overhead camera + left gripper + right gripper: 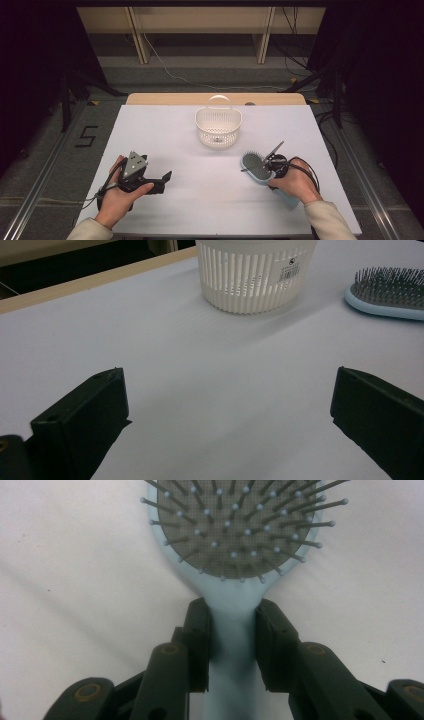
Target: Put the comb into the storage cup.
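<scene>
High view, left hand: the person's left hand (120, 192) rests low on the white table (165, 135) at the near left, wrapped around the left gripper (162, 181), which points right toward the table's middle.
High view, right hand: the right hand (295, 184) lies at the near right, holding the right gripper (272, 167) angled toward the far left.
High view, brush: the light-blue oval plastic hairbrush with a grey bristle pad (256, 167) lies bristles up on the table under the right gripper, its handle running back beneath the hand.
High view, basket: the white slotted plastic basket with a hoop handle (218, 125) stands upright at the far middle of the table; one small dark item lies on its floor, too small to identify.
Left gripper view, jaws: the two black jaws stand wide apart with nothing between them, just above the table.
Left gripper view, surroundings: the basket (252, 277) stands ahead, the brush head (387, 292) lies to its right, apart from it.
Right gripper view, jaws: the jaws are closed against both sides of the hairbrush's neck (232, 630), just below the bristle pad, the brush flat on the table.
</scene>
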A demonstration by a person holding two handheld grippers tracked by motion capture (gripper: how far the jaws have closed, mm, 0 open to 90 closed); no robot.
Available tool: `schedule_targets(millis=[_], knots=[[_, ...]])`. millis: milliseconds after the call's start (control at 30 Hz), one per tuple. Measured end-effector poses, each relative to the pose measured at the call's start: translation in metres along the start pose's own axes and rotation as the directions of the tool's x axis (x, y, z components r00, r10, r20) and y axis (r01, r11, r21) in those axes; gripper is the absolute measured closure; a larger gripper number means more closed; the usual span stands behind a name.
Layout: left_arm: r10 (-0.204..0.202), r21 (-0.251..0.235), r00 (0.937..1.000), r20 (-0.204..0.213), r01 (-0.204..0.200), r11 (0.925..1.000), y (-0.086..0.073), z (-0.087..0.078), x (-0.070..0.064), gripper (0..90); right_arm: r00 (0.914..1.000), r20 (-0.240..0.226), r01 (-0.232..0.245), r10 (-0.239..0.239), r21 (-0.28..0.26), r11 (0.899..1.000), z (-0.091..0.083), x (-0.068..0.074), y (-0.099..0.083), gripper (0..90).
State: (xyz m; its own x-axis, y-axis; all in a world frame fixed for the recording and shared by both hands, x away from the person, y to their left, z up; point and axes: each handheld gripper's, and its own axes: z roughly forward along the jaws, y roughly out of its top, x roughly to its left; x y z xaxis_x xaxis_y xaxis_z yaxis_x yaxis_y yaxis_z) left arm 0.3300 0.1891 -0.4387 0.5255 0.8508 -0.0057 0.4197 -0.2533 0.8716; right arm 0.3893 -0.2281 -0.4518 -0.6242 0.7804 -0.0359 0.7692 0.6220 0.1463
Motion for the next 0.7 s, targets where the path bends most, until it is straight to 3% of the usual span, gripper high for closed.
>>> schedule_targets(millis=[700], knots=[[-0.010,0.000,1.0000,-0.001,0.010,1.0000,-0.0001,0.0000,0.0007,1.6,0.9995,-0.030,-0.011,0.011,-0.012,1.000,-0.0025,-0.0005,-0.0031,70.2]])
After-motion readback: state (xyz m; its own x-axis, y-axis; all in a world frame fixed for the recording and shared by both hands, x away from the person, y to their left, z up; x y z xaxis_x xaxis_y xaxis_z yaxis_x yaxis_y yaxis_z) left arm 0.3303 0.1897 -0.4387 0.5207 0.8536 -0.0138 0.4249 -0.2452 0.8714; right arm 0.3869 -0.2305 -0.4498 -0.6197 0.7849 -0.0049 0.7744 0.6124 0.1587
